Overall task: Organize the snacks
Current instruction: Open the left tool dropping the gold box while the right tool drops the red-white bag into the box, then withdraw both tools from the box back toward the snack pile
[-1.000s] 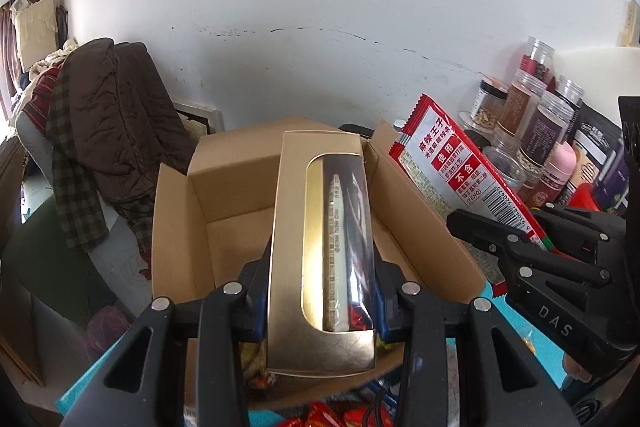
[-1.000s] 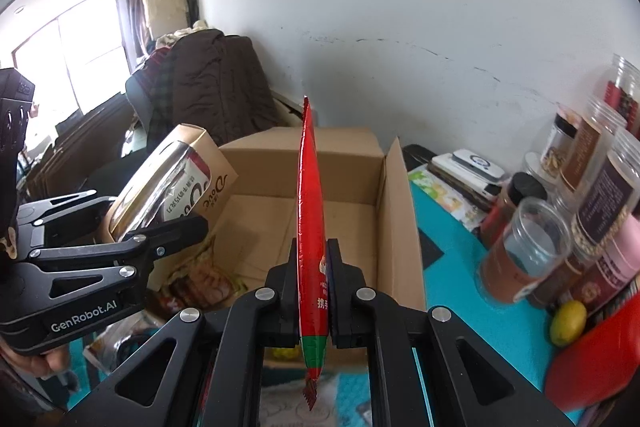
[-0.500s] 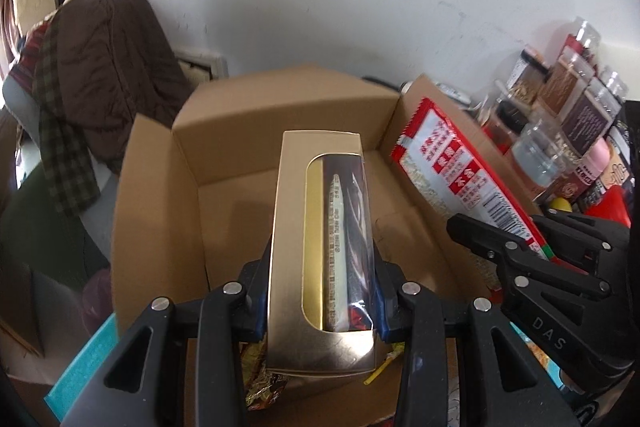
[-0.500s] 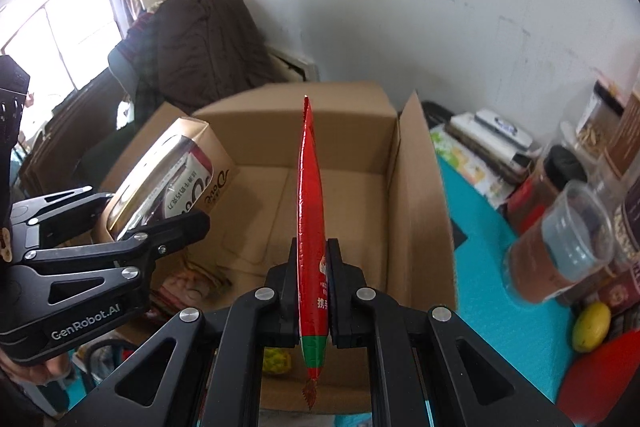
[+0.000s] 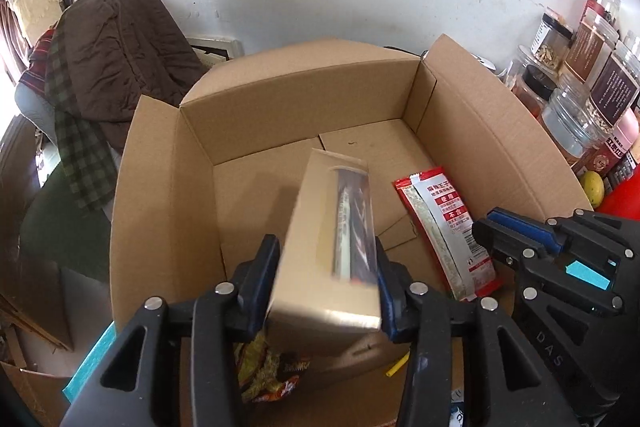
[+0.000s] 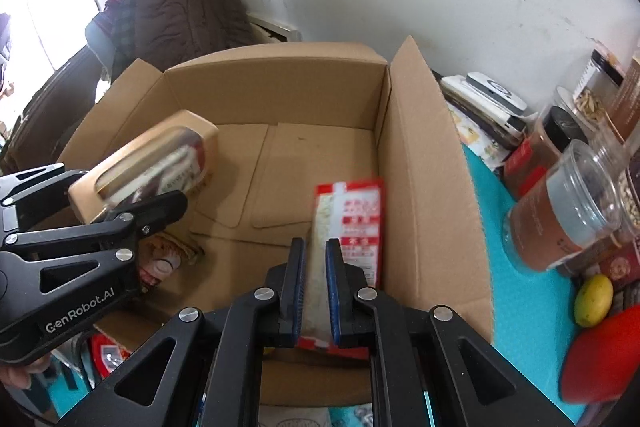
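- Two snacks are in my grippers, both over the open cardboard box [image 5: 304, 99], whose floor is bare at the far end.
- Left gripper [image 5: 326, 287]: its jaws are opening around the windowed carton [image 5: 320, 247]. A gap shows at the left pad and the carton tilts, so I judge it is slipping free. It looks light but stiff, with a thin film window; I would take it by the cardboard sides, not the window.
- Right gripper [image 6: 314, 287]: the jaws stand slightly apart with the red snack packet [image 6: 352, 223] between them, lying flat toward the box's right wall. Soft, slick foil, probably crushable contents; the sealed edge is the safest hold.
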The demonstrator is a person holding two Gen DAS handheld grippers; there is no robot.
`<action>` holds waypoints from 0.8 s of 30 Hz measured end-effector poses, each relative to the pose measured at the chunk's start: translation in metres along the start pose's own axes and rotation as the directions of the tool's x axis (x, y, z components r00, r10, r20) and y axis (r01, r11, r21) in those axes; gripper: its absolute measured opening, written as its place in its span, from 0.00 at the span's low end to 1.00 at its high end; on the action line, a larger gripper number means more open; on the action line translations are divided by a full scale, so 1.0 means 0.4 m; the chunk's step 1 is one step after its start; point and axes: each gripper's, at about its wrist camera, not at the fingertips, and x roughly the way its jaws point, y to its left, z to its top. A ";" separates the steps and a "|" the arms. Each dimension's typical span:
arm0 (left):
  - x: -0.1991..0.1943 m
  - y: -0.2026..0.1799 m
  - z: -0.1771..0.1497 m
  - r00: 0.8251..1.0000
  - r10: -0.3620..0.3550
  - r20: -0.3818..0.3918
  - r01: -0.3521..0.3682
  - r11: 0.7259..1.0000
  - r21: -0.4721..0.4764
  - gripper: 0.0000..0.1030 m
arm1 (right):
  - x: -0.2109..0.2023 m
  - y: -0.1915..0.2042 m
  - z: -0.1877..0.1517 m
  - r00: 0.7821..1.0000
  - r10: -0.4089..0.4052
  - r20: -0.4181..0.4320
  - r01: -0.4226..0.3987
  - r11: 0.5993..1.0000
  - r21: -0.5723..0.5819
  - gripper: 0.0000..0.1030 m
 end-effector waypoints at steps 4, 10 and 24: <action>-0.027 0.004 0.002 1.000 -0.002 0.022 0.002 1.000 -0.004 0.43 | -0.032 0.000 -0.003 0.999 -0.023 0.023 0.023 1.000 0.012 0.16; -0.093 0.014 0.010 0.997 0.009 0.077 -0.007 1.000 -0.015 0.43 | -0.092 -0.001 0.000 0.997 -0.035 0.062 0.034 0.999 0.022 0.22; -0.303 0.014 0.003 0.974 -0.002 0.224 0.005 1.000 -0.017 0.43 | -0.303 0.034 -0.003 0.978 -0.054 0.202 0.051 0.999 0.017 0.22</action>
